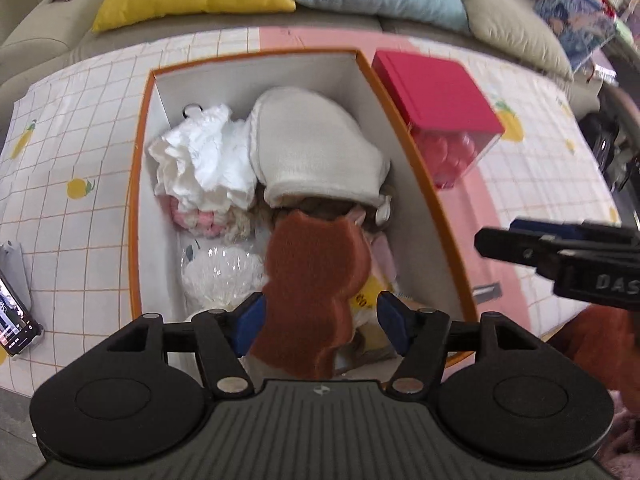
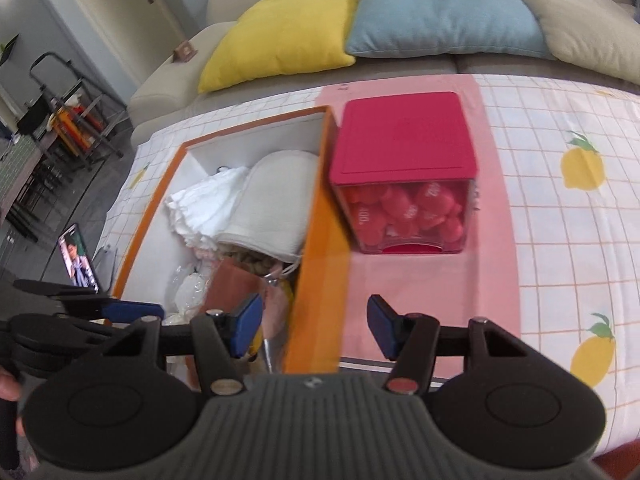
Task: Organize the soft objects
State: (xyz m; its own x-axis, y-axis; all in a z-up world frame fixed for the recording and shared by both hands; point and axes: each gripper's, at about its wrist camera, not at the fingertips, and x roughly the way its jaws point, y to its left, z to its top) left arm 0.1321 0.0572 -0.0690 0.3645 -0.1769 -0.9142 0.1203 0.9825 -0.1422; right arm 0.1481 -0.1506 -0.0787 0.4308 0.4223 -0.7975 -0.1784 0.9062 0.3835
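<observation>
An orange-rimmed white box (image 1: 404, 128) on the table holds soft things: a cream towel (image 1: 316, 148), crumpled white cloth (image 1: 200, 160), a pink knit piece (image 1: 200, 222), a clear-wrapped white item (image 1: 224, 272) and a brown plush toy (image 1: 308, 276). My left gripper (image 1: 320, 320) is open above the box's near end, and the plush lies between its blue pads without being squeezed. My right gripper (image 2: 316, 328) is open and empty over the box's right wall (image 2: 324, 248); it also shows in the left wrist view (image 1: 560, 256).
A red-lidded clear cube (image 2: 404, 176) full of red balls stands right of the box on the pink strip. A phone (image 1: 16, 312) lies at the table's left edge. Yellow (image 2: 280, 32), blue and beige cushions line the sofa behind.
</observation>
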